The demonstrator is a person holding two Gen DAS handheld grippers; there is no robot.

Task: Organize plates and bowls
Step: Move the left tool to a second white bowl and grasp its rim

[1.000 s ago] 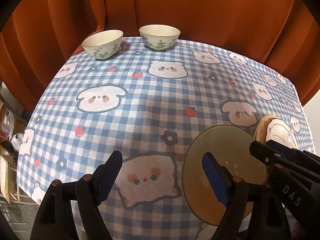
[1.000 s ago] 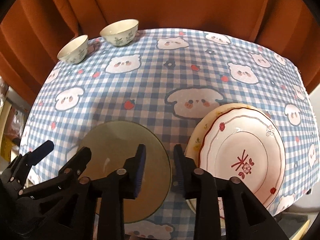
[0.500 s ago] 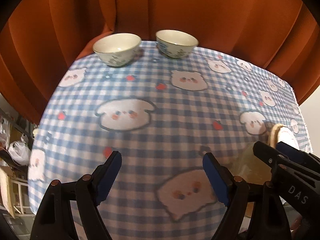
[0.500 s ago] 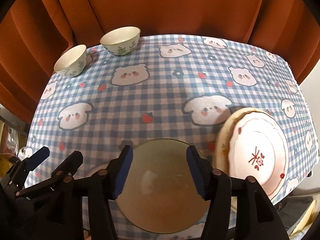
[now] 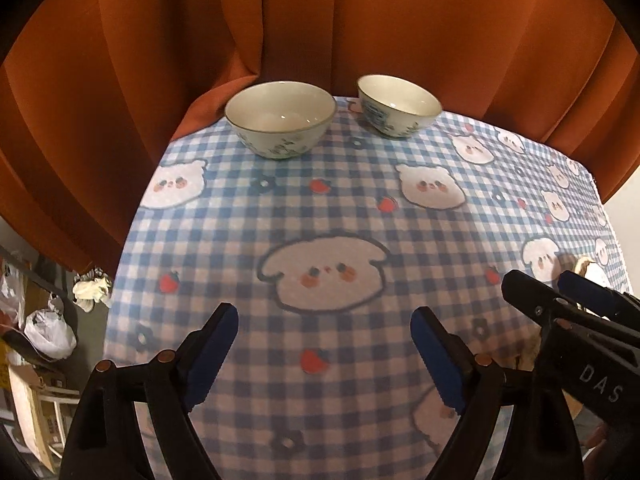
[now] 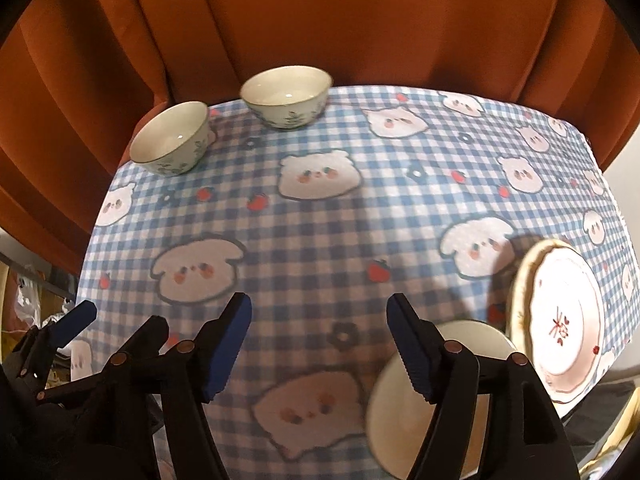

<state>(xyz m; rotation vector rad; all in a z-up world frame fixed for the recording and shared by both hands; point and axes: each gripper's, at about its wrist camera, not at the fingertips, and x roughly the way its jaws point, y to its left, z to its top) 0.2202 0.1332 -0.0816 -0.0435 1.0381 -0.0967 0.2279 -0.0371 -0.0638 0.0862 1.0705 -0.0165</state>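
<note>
Two white floral bowls stand at the table's far left edge: the left bowl [image 5: 280,124] [image 6: 170,142] and the right bowl [image 5: 398,104] [image 6: 286,96]. A white plate with a red pattern [image 6: 564,320] lies on a cream scalloped plate at the right edge. A plain round plate [image 6: 460,344] lies flat beside them, partly behind my right finger. My left gripper [image 5: 324,356] is open and empty, facing the bowls; it also shows in the right wrist view [image 6: 116,320]. My right gripper [image 6: 318,340] is open and empty above the cloth; it also shows in the left wrist view [image 5: 556,282].
The table carries a blue checked cloth with bear prints [image 5: 328,216]. An orange curtain [image 5: 320,20] hangs close behind the bowls. Bags and boxes [image 5: 48,332] sit on the floor off the table's left edge.
Both grippers have moved forward and left toward the bowls. My right gripper has opened wider and left the plain plate, which now lies at its right side.
</note>
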